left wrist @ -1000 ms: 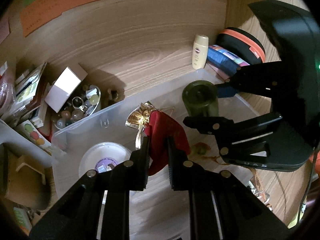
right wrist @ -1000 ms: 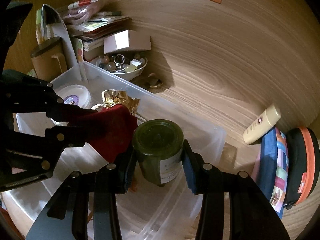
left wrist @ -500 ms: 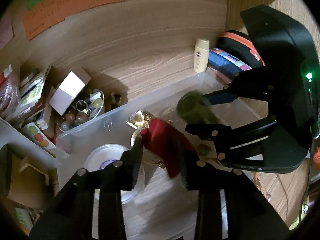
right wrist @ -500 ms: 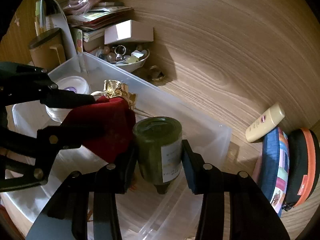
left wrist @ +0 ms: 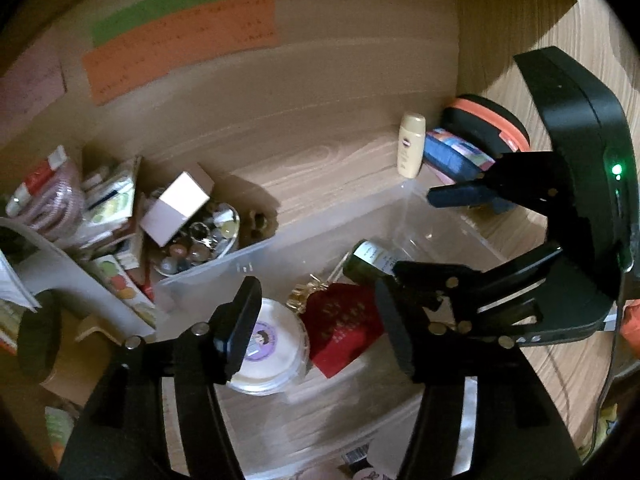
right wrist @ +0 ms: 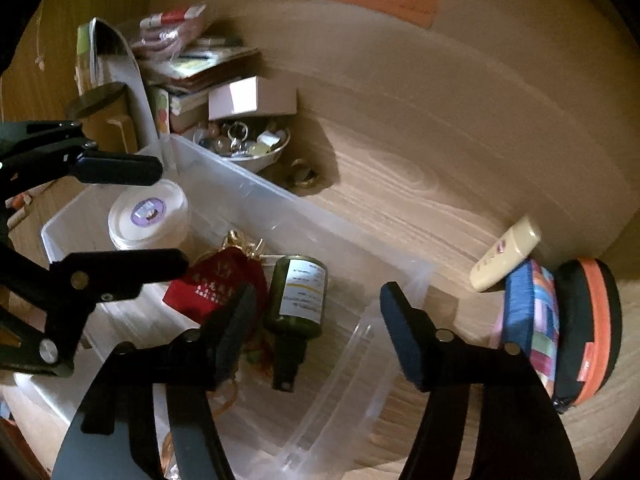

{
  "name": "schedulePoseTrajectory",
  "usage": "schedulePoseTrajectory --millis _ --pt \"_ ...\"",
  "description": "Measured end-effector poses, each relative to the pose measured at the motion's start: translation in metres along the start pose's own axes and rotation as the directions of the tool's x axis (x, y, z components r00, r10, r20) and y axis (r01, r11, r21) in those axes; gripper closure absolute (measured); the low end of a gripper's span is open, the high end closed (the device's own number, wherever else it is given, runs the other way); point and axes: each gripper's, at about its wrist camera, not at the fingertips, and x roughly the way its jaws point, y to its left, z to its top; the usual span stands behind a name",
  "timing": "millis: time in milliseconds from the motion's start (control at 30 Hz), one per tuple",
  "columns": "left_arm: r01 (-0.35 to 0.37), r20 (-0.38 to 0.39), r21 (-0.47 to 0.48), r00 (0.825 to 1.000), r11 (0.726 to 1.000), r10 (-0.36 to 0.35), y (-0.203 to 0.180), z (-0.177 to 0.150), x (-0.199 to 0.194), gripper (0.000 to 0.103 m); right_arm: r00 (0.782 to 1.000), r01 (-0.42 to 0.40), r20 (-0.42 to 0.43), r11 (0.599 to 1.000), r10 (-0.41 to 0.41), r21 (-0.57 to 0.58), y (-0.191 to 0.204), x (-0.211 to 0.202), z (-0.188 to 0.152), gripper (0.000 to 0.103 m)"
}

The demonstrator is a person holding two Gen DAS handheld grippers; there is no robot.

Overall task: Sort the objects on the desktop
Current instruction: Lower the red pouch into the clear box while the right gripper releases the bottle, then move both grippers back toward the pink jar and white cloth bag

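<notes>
A clear plastic bin sits on the wooden desk. Inside it lie a red pouch with gold trim, a dark green bottle on its side and a white round tub with a purple label. My left gripper is open and empty above the pouch; it also shows in the right wrist view. My right gripper is open and empty above the bottle; it also shows in the left wrist view.
A bowl of trinkets with a small white box stands behind the bin, next to stacked books. A cream tube, a blue patterned pouch and a black-orange case lie at the right.
Both grippers have opened and pulled back. The red pouch has dropped from the left gripper into the bin; the green bottle has left the right gripper and lies on its side.
</notes>
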Motion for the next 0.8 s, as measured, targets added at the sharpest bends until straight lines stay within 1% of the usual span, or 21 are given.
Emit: schedulePoseTrajectory --millis 133,167,233,267,300,367,433,467,500,667,800 --pt "-0.030 0.024 -0.004 0.999 1.000 0.030 0.001 -0.001 -0.015 0.038 1.000 0.001 0.016 1.000 -0.001 0.021 -0.003 -0.013 0.000 0.039" --pt "-0.041 0.033 -0.005 0.999 0.999 0.042 0.000 -0.002 -0.020 0.037 1.000 0.007 0.020 1.000 -0.008 0.028 -0.004 -0.017 0.000 0.036" --pt "-0.051 0.047 -0.007 0.998 0.999 0.051 0.000 -0.004 -0.030 0.036 0.999 0.017 0.036 0.999 -0.018 0.038 -0.004 -0.026 0.000 0.026" --pt "-0.057 0.055 -0.008 0.997 0.998 0.057 0.001 -0.005 -0.035 0.032 0.999 0.022 0.043 0.999 -0.023 0.040 -0.004 -0.029 0.000 0.026" --pt "-0.065 0.063 -0.010 0.996 0.998 0.066 0.001 -0.005 -0.040 0.025 0.998 0.029 0.052 0.999 -0.031 0.042 -0.004 -0.035 0.000 0.026" --pt "-0.080 0.083 -0.014 0.993 0.997 0.081 0.001 -0.007 -0.050 0.023 0.997 0.032 0.064 0.998 -0.035 0.049 -0.005 -0.044 -0.001 0.024" --pt "-0.085 0.093 -0.026 0.992 0.996 0.087 0.003 -0.009 -0.060 0.019 0.996 0.037 0.075 0.998 -0.041 0.058 -0.005 -0.054 -0.002 0.019" --pt "-0.088 0.098 -0.034 0.991 0.996 0.091 0.004 -0.010 -0.064 0.013 0.996 0.038 0.082 0.997 -0.043 0.061 -0.005 -0.058 -0.003 0.019" --pt "-0.091 0.104 -0.041 0.990 0.995 0.095 0.005 -0.011 -0.068 0.011 0.995 0.040 0.089 0.997 -0.046 0.064 -0.004 -0.064 -0.004 0.019" --pt "-0.094 0.129 -0.085 0.986 0.992 0.105 0.014 -0.018 -0.092 0.011 0.991 0.048 0.124 0.995 -0.059 0.090 -0.003 -0.089 -0.009 0.018" --pt "-0.108 0.149 -0.119 0.981 0.987 0.125 0.019 -0.028 -0.110 0.005 0.985 0.047 0.158 0.993 -0.064 0.108 0.001 -0.109 -0.014 0.018"
